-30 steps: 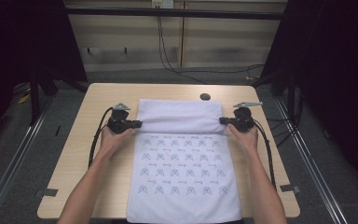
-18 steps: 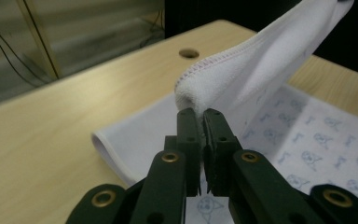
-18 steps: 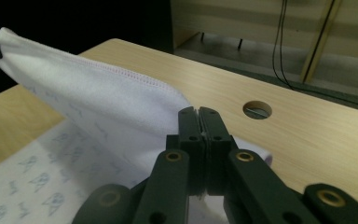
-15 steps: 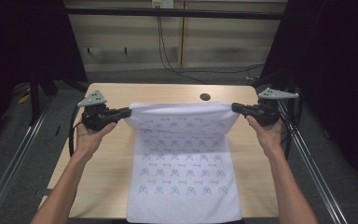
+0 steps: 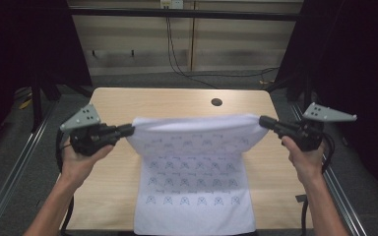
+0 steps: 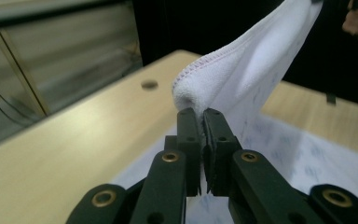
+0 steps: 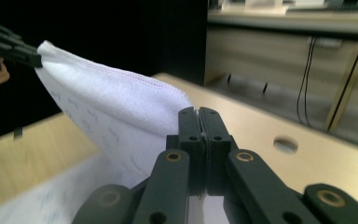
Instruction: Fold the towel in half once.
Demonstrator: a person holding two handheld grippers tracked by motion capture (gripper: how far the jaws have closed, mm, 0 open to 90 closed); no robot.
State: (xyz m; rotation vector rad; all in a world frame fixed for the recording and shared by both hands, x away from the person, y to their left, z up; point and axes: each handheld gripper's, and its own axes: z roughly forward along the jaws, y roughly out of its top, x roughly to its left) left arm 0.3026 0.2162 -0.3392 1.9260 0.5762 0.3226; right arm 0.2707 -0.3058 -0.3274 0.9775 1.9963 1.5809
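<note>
So the left gripper (image 5: 128, 130) and right gripper (image 5: 265, 121) each have their jaws clamped tight on a far corner of the white patterned towel (image 5: 193, 177), holding that edge stretched up above the bench (image 5: 177, 101) while the near end lies flat on it.

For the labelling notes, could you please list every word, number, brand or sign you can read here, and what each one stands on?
There is no readable text.
towel: rows of small blue printed motifs, a pattern rather than letters, too small to make out.
left gripper and right gripper: no marking can be read.
table: plain wood with a dark round hole, no label.
</note>
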